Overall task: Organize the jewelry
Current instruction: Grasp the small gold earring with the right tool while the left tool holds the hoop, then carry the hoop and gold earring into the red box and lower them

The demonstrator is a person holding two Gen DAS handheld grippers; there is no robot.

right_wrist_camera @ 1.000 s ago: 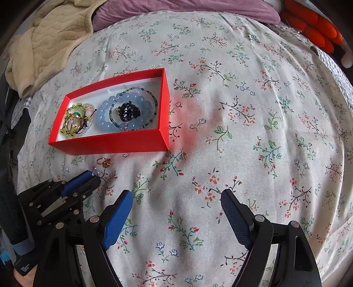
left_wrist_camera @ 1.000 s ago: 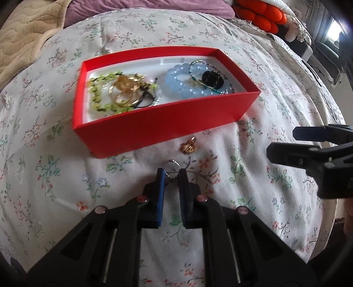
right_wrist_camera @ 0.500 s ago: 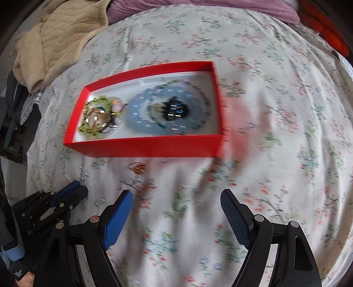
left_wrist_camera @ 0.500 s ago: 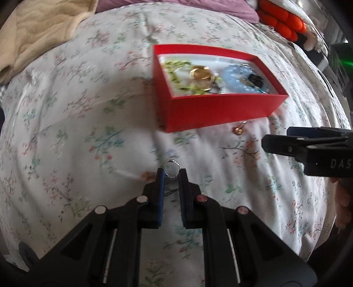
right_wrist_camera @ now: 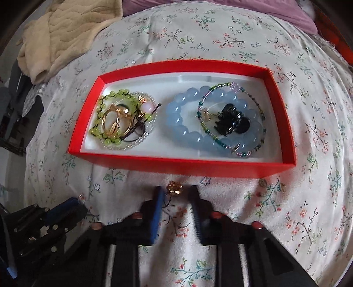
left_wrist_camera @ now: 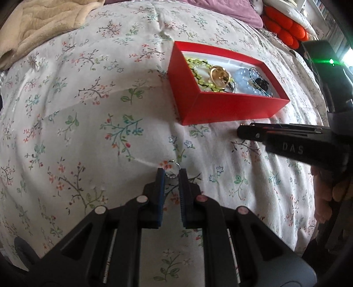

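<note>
A red box point(right_wrist_camera: 194, 167) lined in white lies on the flowered bedspread; it also shows in the left wrist view point(left_wrist_camera: 222, 108). It holds a green bead bracelet point(right_wrist_camera: 103, 114), gold rings point(right_wrist_camera: 114, 121), a blue bead bracelet point(right_wrist_camera: 183, 132), a thin beaded bracelet point(right_wrist_camera: 242, 152) and a black clip point(right_wrist_camera: 231, 123). My left gripper point(left_wrist_camera: 171, 174) is shut on a small silver ring point(left_wrist_camera: 173, 168), left of the box. My right gripper point(right_wrist_camera: 175, 194) is partly closed around a small gold ring point(right_wrist_camera: 174, 189) lying just in front of the box; its pads are apart from the ring.
A beige blanket point(right_wrist_camera: 64, 37) lies at the back left and a purple cloth point(right_wrist_camera: 286, 11) at the back. Orange cushions point(left_wrist_camera: 284, 31) lie at the back right. A dark device with a green light point(left_wrist_camera: 326, 64) stands off the bed's right edge.
My right gripper has moved in toward the box and narrowed its jaws around the gold ring. My left gripper, holding the silver ring, has drifted left, away from the box.
</note>
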